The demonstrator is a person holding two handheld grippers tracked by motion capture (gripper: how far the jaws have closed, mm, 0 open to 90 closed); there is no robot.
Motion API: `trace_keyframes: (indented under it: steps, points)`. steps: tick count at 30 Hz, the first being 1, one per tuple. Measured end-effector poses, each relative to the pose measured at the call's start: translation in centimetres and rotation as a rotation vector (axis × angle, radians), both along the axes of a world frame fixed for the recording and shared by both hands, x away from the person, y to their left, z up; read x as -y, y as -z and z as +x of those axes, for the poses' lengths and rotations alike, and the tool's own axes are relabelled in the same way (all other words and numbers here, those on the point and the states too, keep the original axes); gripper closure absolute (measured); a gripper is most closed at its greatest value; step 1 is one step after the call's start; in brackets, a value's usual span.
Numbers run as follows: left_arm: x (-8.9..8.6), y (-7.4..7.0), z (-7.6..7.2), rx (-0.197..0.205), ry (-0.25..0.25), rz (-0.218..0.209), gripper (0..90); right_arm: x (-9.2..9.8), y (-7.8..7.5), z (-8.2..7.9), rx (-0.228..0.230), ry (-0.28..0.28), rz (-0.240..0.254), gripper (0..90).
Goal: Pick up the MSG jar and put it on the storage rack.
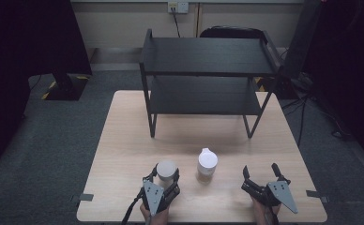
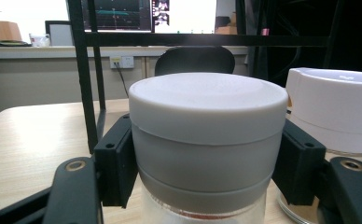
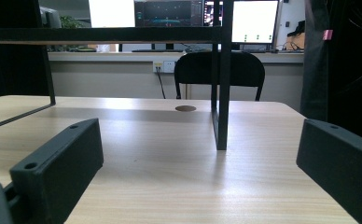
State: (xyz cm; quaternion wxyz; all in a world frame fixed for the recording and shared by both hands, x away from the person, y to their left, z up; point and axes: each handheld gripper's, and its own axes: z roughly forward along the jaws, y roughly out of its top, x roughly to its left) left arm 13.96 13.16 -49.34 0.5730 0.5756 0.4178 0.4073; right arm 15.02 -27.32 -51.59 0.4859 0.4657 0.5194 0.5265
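A clear jar with a grey lid (image 1: 166,169) stands near the table's front edge. My left gripper (image 1: 162,178) is shut on it, both jaws pressed against the lid's sides (image 2: 207,135). A second jar with a white spouted lid (image 1: 207,164) stands just to its right, apart from both grippers, and appears at the right of the left gripper view (image 2: 333,112). My right gripper (image 1: 261,171) rests low at the front right, jaws spread wide with nothing between them (image 3: 198,168).
A black two-tier shelf rack (image 1: 208,70) stands on the far half of the wooden table (image 1: 124,140); one of its legs (image 3: 222,102) rises ahead of my right gripper. A black chair (image 3: 219,70) sits beyond the table.
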Motion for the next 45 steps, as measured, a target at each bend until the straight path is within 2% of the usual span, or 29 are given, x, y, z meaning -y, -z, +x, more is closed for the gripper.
trace_keyframes:
  steps: [10,14,18,27,45]
  points:
    - [-0.2,-0.4,0.1,-0.013,0.007,0.001,34.4,0.0,0.0,0.0,0.000,0.000,0.000,0.0]
    - [-0.7,-0.7,0.5,-0.033,0.033,-0.017,34.3,0.0,0.0,0.0,0.000,0.000,0.000,0.0]
    - [-0.7,-1.0,0.6,-0.026,0.045,0.000,34.4,0.0,0.0,0.0,0.000,0.000,0.000,0.0]
    - [-1.3,-1.9,0.7,-0.026,0.064,0.002,34.4,0.0,0.0,0.0,0.000,0.000,0.000,0.0]
    - [-3.5,-4.9,1.2,-0.009,0.192,0.023,34.4,0.0,0.0,0.0,0.000,-0.001,0.000,0.0]
